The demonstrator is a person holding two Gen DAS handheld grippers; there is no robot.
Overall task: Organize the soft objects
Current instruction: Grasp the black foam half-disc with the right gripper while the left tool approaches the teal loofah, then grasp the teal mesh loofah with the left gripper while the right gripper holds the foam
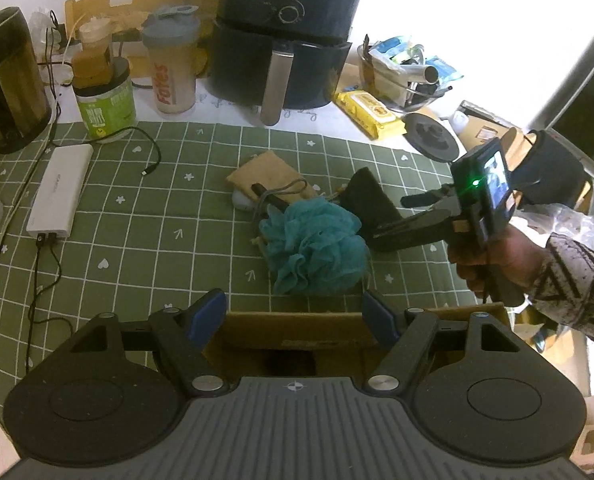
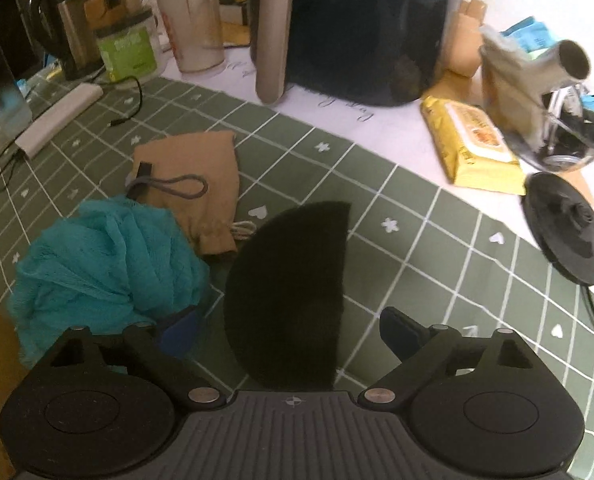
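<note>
The right gripper (image 2: 293,326) stands wide open, straddling a black felt pad (image 2: 287,292) lying between its fingers, gripping nothing. A teal bath pouf (image 2: 105,268) touches its left finger. The left gripper (image 1: 295,314) gapes empty above a cardboard box (image 1: 289,340), pouf just ahead.

Black air fryer (image 1: 287,36) at desk back; shaker bottle (image 1: 173,64), kettle (image 1: 9,80) leftward; yellow wipes pack (image 1: 371,114) rightward.

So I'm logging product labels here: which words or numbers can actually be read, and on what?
"Fortes", roughly, in red down the shaker bottle; middle letters uncertain.
Green tub: print too blurred.
Yellow wipes pack: print too blurred.
White power bank: faint lettering, unreadable.
Air fryer dials: markings too small.
</note>
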